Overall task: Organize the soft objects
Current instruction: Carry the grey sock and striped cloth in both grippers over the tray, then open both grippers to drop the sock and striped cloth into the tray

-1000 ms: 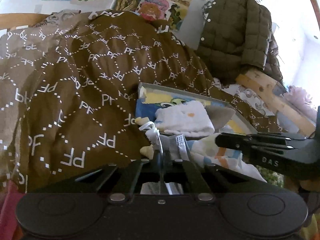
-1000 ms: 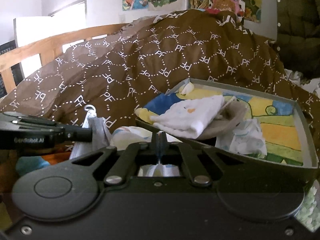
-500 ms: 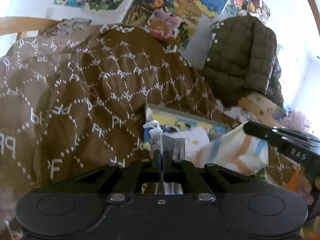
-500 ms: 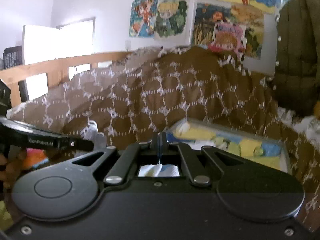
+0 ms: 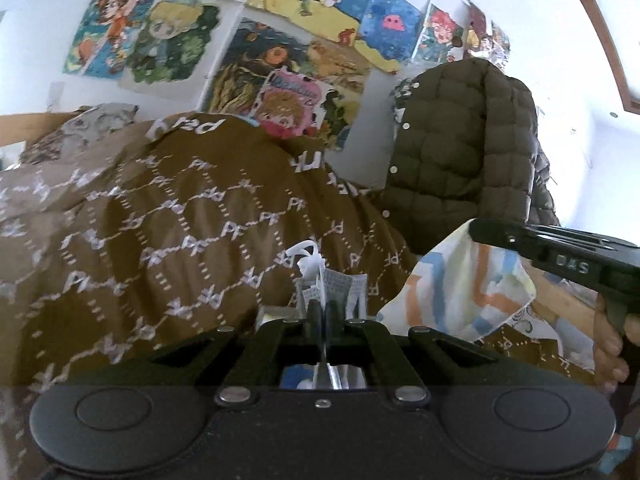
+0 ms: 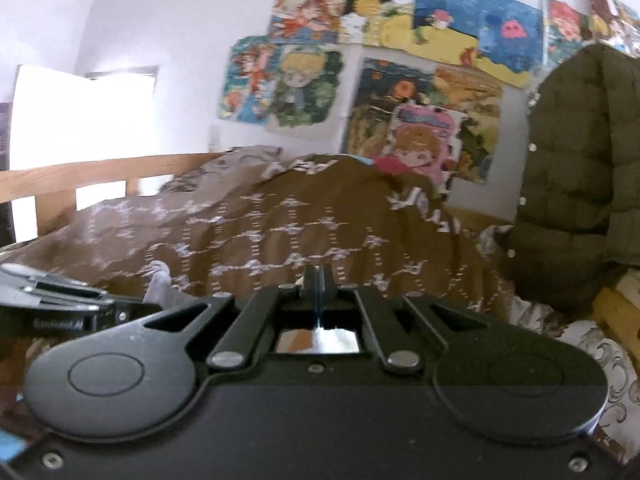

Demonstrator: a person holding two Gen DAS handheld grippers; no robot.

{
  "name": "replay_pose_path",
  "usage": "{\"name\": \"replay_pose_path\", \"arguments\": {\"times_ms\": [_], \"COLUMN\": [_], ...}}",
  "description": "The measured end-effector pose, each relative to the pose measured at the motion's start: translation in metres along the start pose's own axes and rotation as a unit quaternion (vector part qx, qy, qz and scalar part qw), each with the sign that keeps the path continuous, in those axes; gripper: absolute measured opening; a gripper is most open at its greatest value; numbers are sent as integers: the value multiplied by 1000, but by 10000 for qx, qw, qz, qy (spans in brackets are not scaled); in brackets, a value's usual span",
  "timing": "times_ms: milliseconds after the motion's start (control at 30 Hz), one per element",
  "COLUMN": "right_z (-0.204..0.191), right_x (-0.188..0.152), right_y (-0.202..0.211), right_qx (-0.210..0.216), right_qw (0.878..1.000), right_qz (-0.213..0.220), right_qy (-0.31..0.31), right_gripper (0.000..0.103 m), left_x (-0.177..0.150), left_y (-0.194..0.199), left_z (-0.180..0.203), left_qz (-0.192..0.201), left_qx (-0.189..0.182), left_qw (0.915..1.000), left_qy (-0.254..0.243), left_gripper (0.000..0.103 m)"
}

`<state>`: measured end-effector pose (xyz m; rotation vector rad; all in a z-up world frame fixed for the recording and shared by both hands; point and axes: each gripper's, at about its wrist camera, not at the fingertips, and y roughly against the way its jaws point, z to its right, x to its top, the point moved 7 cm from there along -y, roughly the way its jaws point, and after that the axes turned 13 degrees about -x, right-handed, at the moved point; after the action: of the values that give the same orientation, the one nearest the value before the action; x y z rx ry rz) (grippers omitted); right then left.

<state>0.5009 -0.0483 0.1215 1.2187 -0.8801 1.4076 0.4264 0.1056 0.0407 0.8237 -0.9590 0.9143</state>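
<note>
My left gripper [image 5: 319,305] is shut on a corner of a pale cloth with a grey patterned edge and a white tag [image 5: 320,276], held up in the air. My right gripper [image 5: 476,232] shows at the right of the left wrist view, shut on another corner of the same cloth, whose striped cream, orange and blue part [image 5: 468,284] hangs below it. In the right wrist view my right gripper [image 6: 317,280] has its jaws together; the left gripper [image 6: 120,308] shows at the left with a bit of grey cloth [image 6: 158,284].
A brown quilt with white PF lettering [image 5: 160,240] is heaped over the bed. A dark quilted jacket [image 5: 464,152] hangs at the right. Posters [image 5: 280,40] cover the wall. A wooden bed rail [image 6: 80,176] runs at the left.
Both grippers have risen with the cloth stretched between them. The box with the folded cloths has dropped out of both views, which now show the wall and posters.
</note>
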Motion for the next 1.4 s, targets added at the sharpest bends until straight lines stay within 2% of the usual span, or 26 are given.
{"name": "replay_pose_path", "arguments": {"times_ms": [233, 400, 667, 700, 767, 800, 900, 933, 967, 1133, 1167, 1233, 1300, 1400], "right_z": [32, 56, 77, 78, 85, 87, 90, 93, 95, 104, 104, 105, 107, 112], "right_x": [-30, -68, -111, -114, -123, -126, -129, -129, -129, -122, -118, -112, -105, -96], "right_y": [-44, -47, -40, -38, -29, -24, -20, -18, -15, 14, 22, 37, 56, 83], "right_qx": [-544, -713, -830, -846, -872, -878, -919, -920, -925, -927, -928, -930, -960, -949], "right_qw": [9970, 9914, 9831, 9821, 9799, 9789, 9778, 9776, 9775, 9801, 9807, 9818, 9820, 9815], "right_qz": [-548, -1087, -1609, -1655, -1744, -1783, -1784, -1778, -1759, -1510, -1457, -1330, -1210, -1054], "right_qy": [-83, -142, -264, -302, -412, -484, -609, -652, -705, -893, -917, -989, -1086, -1284], "right_gripper": [0, 0, 0, 0, 0, 0, 1, 3, 10, 38, 43, 47, 58, 70], "left_x": [-23, -50, -61, -61, -61, -62, -61, -61, -61, -55, -54, -51, -49, -45], "left_y": [-67, -100, -126, -127, -126, -126, -119, -116, -112, -89, -84, -72, -59, -38], "left_z": [16, 28, 65, 68, 73, 75, 75, 74, 73, 73, 74, 76, 79, 84], "left_qz": [-323, -655, -845, -861, -893, -911, -978, -980, -970, -759, -697, -582, -435, -210], "left_qx": [-248, -448, -831, -862, -864, -876, -826, -790, -732, -544, -501, -432, -331, -161], "left_qw": [9992, 9968, 9922, 9917, 9911, 9909, 9908, 9911, 9918, 9954, 9961, 9972, 9984, 9996], "left_qy": [-43, -18, -391, -418, -471, -458, -440, -430, -399, -216, -220, -196, -140, -67], "left_gripper": [0, 0, 3, 4, 16, 19, 34, 40, 48, 71, 75, 78, 83, 92]}}
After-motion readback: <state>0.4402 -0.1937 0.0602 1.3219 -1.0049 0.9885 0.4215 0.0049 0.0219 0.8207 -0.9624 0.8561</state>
